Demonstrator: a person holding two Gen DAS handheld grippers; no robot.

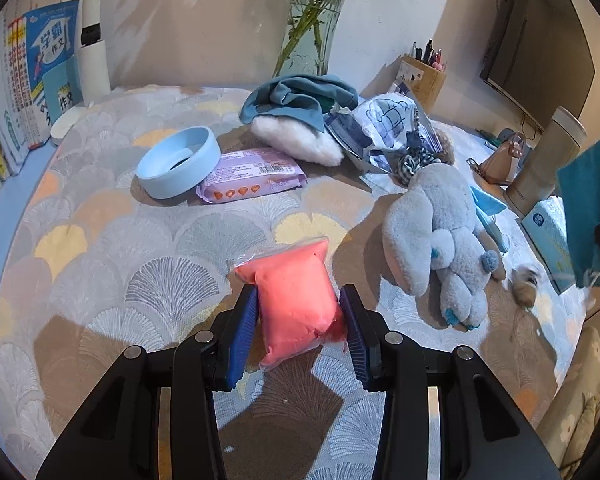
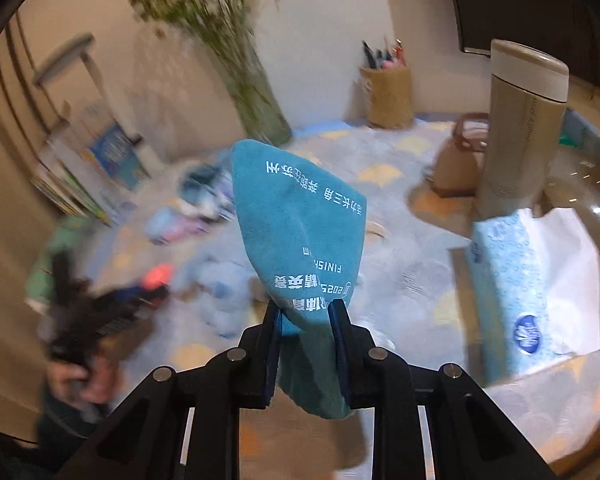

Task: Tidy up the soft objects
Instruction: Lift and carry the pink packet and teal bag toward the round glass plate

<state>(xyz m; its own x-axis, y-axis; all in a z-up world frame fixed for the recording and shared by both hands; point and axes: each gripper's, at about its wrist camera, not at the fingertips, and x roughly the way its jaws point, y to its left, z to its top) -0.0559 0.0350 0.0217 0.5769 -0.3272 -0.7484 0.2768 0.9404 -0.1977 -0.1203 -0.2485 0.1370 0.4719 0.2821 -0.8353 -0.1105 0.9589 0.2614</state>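
Note:
My left gripper (image 1: 300,320) is shut on a pink soft pack in clear plastic (image 1: 296,300), which hangs just over the patterned tablecloth (image 1: 140,280). My right gripper (image 2: 306,328) is shut on a teal towel with white print (image 2: 296,232), held up in the air; the towel also shows at the right edge of the left wrist view (image 1: 588,216). A grey plush toy (image 1: 436,240) lies to the right of the pink pack. A teal cloth over white fluff (image 1: 300,108), a purple wipes pack (image 1: 252,176) and a crumpled printed bag (image 1: 384,128) lie farther back.
A blue round bowl (image 1: 180,164) sits left of the wipes. Books (image 1: 32,92) stand at the far left. A glass vase with stems (image 1: 312,36), a pen holder (image 1: 420,76), a beige flask (image 2: 520,120), a small handbag (image 2: 460,160) and a tissue box (image 2: 512,292) stand at the back and right.

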